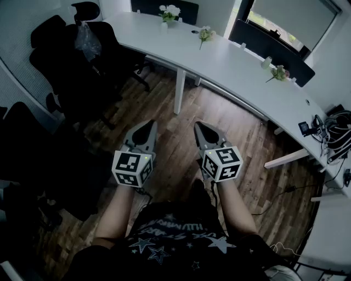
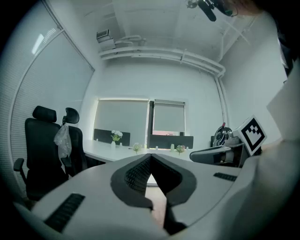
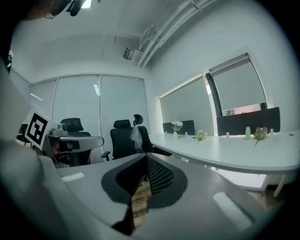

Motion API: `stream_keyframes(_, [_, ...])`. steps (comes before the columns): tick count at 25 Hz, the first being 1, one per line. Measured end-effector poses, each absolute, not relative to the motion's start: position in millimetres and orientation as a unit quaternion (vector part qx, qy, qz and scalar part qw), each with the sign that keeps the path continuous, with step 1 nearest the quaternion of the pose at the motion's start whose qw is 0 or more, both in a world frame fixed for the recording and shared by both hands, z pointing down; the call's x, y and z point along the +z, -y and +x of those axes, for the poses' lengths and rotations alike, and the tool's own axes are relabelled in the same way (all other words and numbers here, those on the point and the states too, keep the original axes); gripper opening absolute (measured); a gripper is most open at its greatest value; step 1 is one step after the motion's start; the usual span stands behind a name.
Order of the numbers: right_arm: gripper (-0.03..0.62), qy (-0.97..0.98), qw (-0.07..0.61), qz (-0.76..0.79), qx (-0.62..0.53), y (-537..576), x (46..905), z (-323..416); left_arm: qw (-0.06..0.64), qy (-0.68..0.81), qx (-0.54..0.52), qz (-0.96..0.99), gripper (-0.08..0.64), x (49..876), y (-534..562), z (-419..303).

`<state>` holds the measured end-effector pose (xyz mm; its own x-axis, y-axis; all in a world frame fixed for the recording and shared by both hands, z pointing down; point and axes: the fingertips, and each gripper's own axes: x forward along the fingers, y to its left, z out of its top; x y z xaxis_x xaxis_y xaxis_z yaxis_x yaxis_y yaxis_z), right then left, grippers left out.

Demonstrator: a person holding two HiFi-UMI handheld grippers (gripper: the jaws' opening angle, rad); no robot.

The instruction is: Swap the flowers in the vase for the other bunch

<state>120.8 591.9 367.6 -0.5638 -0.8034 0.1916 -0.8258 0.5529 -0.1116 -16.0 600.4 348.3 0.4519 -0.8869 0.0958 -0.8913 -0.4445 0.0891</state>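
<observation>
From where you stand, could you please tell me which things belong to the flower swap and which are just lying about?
For the job: vase of white flowers; loose bunch mid-desk; loose bunch further right; left claw, right claw, both shut.
Lying about: office chairs; plastic bag; cables.

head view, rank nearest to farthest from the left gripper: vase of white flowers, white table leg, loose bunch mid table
From the left gripper:
1. white table leg, just ahead and slightly right.
2. loose bunch, lying on the table, further right.
3. vase of white flowers, at the far edge by the dark divider.
</observation>
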Motion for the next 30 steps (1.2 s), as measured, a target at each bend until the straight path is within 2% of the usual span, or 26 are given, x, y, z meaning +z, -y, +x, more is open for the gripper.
stream_keyframes(8, [0.001, 0.883, 0.067, 0.457, 0.091, -590.9, 365.5, 120.3, 0.066, 0.518, 0.013, 0.853, 0.008, 347.0, -597.7, -8.5])
stream_keyframes(14, [0.002, 0.900, 0.049, 0.425, 0.088, -597.0, 359.6, 109.8, 0.053, 0.517, 0.017, 0.854, 0.008, 345.1, -595.8, -10.1])
stream_keyframes(26, [0.002, 0.878, 0.069, 0.458, 0.117, -605.3, 398.4, 120.7, 0.094, 0.524, 0.012, 0.846, 0.008, 378.6, -593.0, -30.8])
stream_keyframes(30, [0.002, 0.872, 0.052, 0.470, 0.126, -582.1, 403.0, 136.7, 0.100, 0.525, 0.010, 0.845, 0.008, 383.9, -573.5, -24.3])
